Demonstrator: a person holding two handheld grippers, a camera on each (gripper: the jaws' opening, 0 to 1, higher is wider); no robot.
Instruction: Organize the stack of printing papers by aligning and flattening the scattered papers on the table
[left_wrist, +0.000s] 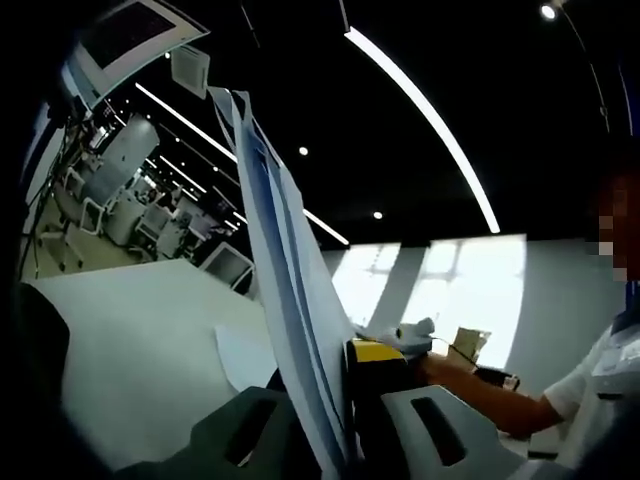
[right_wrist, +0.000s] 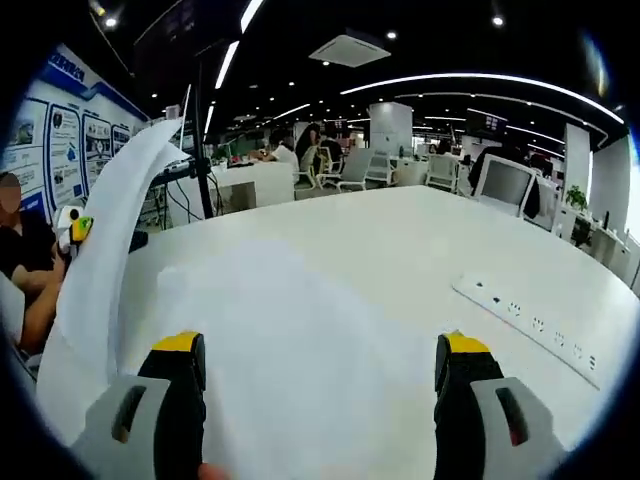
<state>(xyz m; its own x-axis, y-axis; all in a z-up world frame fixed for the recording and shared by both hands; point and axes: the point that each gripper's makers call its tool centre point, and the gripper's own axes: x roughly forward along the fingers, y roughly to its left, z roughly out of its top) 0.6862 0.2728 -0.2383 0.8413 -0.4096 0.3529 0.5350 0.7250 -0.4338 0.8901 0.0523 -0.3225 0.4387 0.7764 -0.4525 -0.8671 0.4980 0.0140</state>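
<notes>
A stack of white printing papers (left_wrist: 290, 290) stands on edge in the left gripper view, rising from between my left gripper's (left_wrist: 330, 375) jaws, which are shut on it. In the right gripper view the same stack (right_wrist: 105, 250) curves upward at the left, with the left gripper's yellow tip (right_wrist: 78, 228) beside it. My right gripper (right_wrist: 320, 350) is open wide, low over a flat white sheet (right_wrist: 300, 340) lying on the table between its yellow-tipped fingers (right_wrist: 180, 345). Another loose sheet (left_wrist: 245, 355) lies on the table beside the raised stack.
The large white table (right_wrist: 400, 230) carries a white power strip (right_wrist: 530, 325) at the right. A person's forearm (left_wrist: 480, 395) reaches in near a small cardboard box (left_wrist: 468, 345). A monitor (right_wrist: 505, 182) and office chairs (right_wrist: 350, 168) stand beyond the far edge.
</notes>
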